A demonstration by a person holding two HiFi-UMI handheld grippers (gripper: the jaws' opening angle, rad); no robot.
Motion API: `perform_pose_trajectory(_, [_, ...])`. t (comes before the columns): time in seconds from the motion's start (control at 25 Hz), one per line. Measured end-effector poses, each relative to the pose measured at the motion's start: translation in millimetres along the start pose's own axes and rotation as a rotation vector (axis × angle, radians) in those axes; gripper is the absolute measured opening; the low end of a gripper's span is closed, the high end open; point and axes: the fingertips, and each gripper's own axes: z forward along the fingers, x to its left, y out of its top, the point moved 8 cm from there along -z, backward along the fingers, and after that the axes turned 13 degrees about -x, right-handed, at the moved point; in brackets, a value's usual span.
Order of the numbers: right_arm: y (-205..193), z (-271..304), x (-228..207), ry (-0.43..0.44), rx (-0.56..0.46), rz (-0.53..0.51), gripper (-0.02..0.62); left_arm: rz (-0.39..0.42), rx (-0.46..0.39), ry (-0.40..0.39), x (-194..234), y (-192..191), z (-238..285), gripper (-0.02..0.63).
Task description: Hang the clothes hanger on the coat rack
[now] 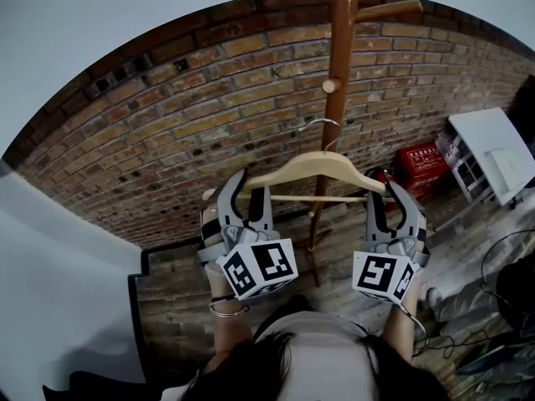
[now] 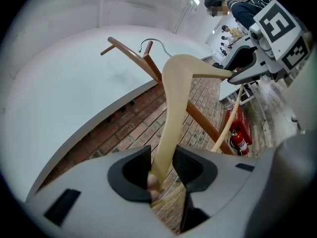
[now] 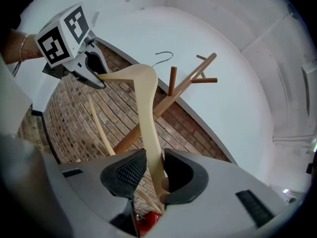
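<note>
The left hand-held gripper point(image 1: 249, 192) pinches the left arm of the wooden clothes hanger point(image 1: 322, 164), and the right hand-held gripper point(image 1: 386, 192) pinches its right arm. The hanger's metal hook point(image 1: 322, 125) hangs free, just beside the coat rack point(image 1: 338, 57) pole, below a peg point(image 1: 331, 85).

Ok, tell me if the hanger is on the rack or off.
Off. The left gripper and right gripper clamp the wooden hanger; its metal hook is near the coat rack, over no peg.
</note>
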Motion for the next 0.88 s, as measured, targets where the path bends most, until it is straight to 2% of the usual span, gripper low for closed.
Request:
perform_pose_trajectory(0.12, [-2.5,2.8,-2.2,-0.006,0.005,0.005,0.126,0.0,-0.011,-0.003,1.4,2.0,6.1,0.141])
perform_pose_trajectory(0.24, [-4.4,7.5,-7.6,-0.022,-0.001,0.009,0.126,0.037,-0.03,-0.015,2.3,0.5,14.0,0.14])
perform_pose_trajectory(0.4, [-2.5,14.7,-13.2,-0.004,0.02,0.011,0.126,0.005,-0.024,-0.007,6.0,7.6,22.0,0.141])
perform_pose_trajectory(0.56, [-1.6,21.2,-19.4,-0.009,0.016,0.009,0.126,0.04,-0.036,-0.017,7.8,6.7,29.9,0.141])
perform_pose_trajectory(0.76, [1.0,28.7,-23.6,-0.017,0.005,0.009,0.126,0.002,-0.039,0.001,15.8,12.1,37.2,0.141])
perform_pose_trajectory(0.88, [0.5,32.4,-26.7,-0.012,0.021,0.005,0.126,0.026,-0.045,-0.012,15.4,10.6,43.3,0.141])
